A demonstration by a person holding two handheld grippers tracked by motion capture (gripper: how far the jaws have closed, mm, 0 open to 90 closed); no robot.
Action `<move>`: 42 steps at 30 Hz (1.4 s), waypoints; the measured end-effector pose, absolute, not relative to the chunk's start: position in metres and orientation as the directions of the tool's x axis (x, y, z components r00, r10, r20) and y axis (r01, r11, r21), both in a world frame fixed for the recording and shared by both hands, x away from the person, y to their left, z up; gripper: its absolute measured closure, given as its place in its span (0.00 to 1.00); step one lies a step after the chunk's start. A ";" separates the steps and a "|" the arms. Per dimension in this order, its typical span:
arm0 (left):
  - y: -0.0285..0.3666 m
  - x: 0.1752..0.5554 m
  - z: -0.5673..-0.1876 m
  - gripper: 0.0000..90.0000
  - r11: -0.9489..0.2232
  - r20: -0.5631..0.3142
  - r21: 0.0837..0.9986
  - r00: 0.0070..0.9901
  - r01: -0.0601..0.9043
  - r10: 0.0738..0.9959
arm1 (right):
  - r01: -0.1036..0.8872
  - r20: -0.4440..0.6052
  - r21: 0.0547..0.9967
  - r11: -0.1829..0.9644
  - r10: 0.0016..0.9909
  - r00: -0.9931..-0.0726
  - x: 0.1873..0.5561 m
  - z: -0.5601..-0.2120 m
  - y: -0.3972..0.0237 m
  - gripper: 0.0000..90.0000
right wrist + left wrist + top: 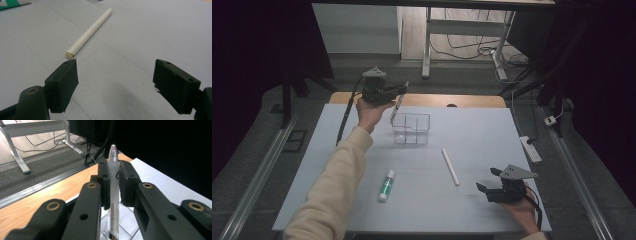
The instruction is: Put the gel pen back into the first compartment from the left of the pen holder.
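Left hand-held gripper clenched on clear pen, pads pinching mid-barrel so it hangs tilted, lower end just above clear divided organizer box right below it. Looks like lining up for drop into 1 compartment.

Right hand-held gripper released, jaws wide, nothing between. White marker stick lies just ahead on worktop, probably next pick. Green glue stick off to its left.

Right gripper jaws spread wide over the grey table, white paper-wrapped stick lying just beyond the left jaw, green-and-white label farther beyond the stick.
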State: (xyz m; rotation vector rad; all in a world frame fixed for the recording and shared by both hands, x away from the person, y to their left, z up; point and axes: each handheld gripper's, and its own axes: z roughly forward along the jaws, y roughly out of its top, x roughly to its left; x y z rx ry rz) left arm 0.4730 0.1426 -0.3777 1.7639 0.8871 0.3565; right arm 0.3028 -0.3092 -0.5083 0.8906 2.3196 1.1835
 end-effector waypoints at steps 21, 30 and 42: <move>0.131 0.490 -0.399 0.89 -0.153 -0.167 0.909 0.675 0.388 0.719 | 0.365 -0.053 0.816 0.448 0.687 -0.725 0.303 -0.509 -0.310 0.22; 0.130 0.491 -0.401 0.89 -0.157 -0.164 0.909 0.678 0.386 0.717 | 0.365 -0.055 0.814 0.452 0.686 -0.725 0.302 -0.510 -0.310 0.22; 0.138 0.490 -0.414 0.88 -0.145 -0.182 0.903 0.666 0.404 0.723 | 0.365 -0.056 0.812 0.455 0.683 -0.728 0.303 -0.510 -0.309 0.22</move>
